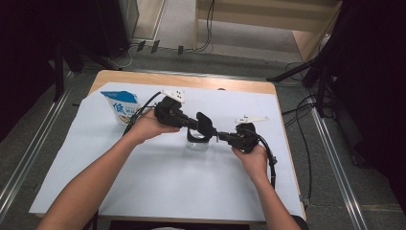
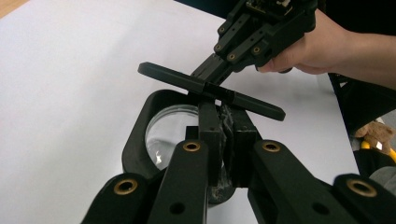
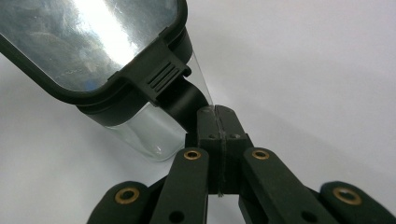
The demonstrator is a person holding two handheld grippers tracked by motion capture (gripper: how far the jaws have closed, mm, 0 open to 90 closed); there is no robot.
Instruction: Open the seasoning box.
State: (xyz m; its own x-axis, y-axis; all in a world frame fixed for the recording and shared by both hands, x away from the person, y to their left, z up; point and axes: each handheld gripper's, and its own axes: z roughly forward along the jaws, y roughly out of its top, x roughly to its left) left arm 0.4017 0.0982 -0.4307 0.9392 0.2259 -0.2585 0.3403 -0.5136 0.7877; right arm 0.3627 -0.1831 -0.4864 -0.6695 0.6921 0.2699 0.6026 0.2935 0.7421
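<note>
Forearms come in from six o'clock in the high view, each hand carrying a gripper. The two grippers meet over a clear container (image 1: 197, 143) at the middle of the white-covered worktop (image 1: 158, 187). A blue-and-white milk carton (image 1: 119, 108) stands well apart at ten o'clock.

The left gripper (image 2: 223, 128) has its jaws pressed together on the near rim of the container, with a crumpled clear edge pinched between the pads. The right gripper (image 3: 217, 122) is likewise clamped, holding the black-framed lid (image 3: 88, 42) by the neck below its ribbed latch. A thin clear edge also runs into the jaw seam. Seen from the left gripper view, the lid sits edge-on above the container mouth, tilted rather than seated.

The step in hand appears to be lifting the lid away while the container is held down. To do it well:

- **Left gripper:** it should serve only as an anchor. Its grip should be firm but not hard enough to buckle the thin wall, and it should stay low against the worktop.
- **Right gripper:** it should raise the lid along the hinge line towards twelve o'clock, slowly, without twisting. That way the latch neck is not bent sideways and the container is not dragged or tipped.
</note>
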